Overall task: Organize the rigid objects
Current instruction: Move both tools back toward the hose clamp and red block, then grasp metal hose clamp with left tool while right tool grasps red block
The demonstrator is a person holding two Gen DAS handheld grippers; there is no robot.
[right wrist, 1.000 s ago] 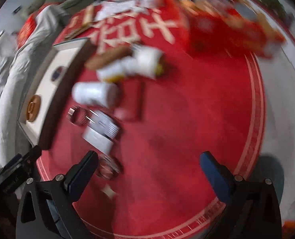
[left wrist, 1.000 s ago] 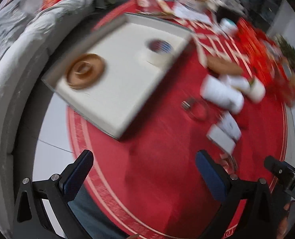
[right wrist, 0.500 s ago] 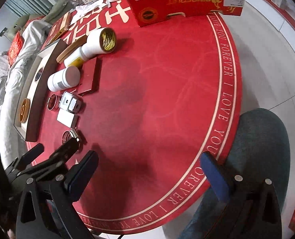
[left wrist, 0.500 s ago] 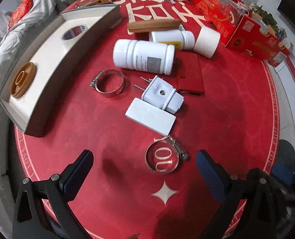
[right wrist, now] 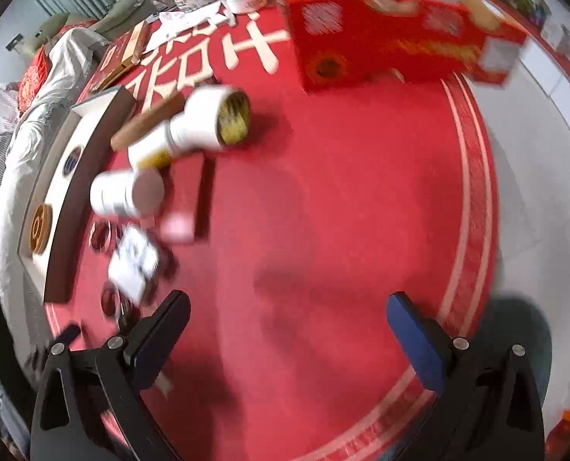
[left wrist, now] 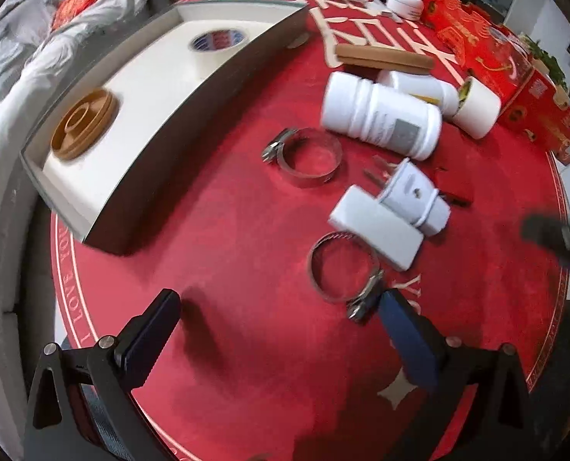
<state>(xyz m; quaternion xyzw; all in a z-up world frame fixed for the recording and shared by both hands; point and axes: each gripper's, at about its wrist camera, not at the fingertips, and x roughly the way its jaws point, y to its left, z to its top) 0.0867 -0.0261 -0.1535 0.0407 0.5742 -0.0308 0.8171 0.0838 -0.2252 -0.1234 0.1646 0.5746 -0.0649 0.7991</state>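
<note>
Although several loose items are scattered on the red cloth, the nearest hose clamp (left wrist: 344,267) is found flat just ahead of the left gripper (left wrist: 281,330) — its screw end touching the right finger (left wrist: 407,340). Both jaw pairs are spread wide, nothing held. The right gripper (right wrist: 286,330) is farther off, the tray (left wrist: 192,115) forward-left.

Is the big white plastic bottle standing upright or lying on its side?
Lying on its side. The big white plastic bottle rests lengthwise on the red tablecloth, its ribbed cap end pointing toward the white tray.
</note>
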